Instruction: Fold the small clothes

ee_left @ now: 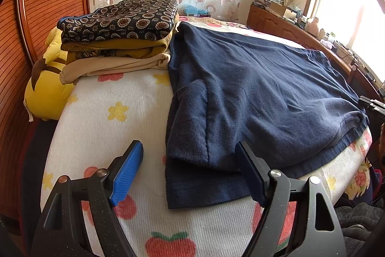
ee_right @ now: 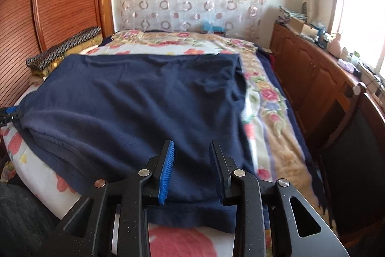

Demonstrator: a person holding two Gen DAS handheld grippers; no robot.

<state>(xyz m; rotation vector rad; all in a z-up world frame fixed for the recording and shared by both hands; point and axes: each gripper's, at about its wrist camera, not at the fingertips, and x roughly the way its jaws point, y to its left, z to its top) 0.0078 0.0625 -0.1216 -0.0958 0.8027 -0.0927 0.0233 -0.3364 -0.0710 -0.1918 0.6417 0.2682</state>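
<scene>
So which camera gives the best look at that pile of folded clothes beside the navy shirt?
The left wrist view: the pile of folded clothes shows whole, patterned dark piece on top, mustard and beige layers beneath. In the right wrist view only its patterned edge peeks out behind the navy shirt.

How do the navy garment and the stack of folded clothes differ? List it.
The navy garment lies spread out in one flat layer; the stack of folded clothes is piled in compact layers. The garment is plain dark blue; the stack mixes a patterned dark piece, mustard and beige. The garment covers far more of the bed. Both rest on the bed.
</scene>
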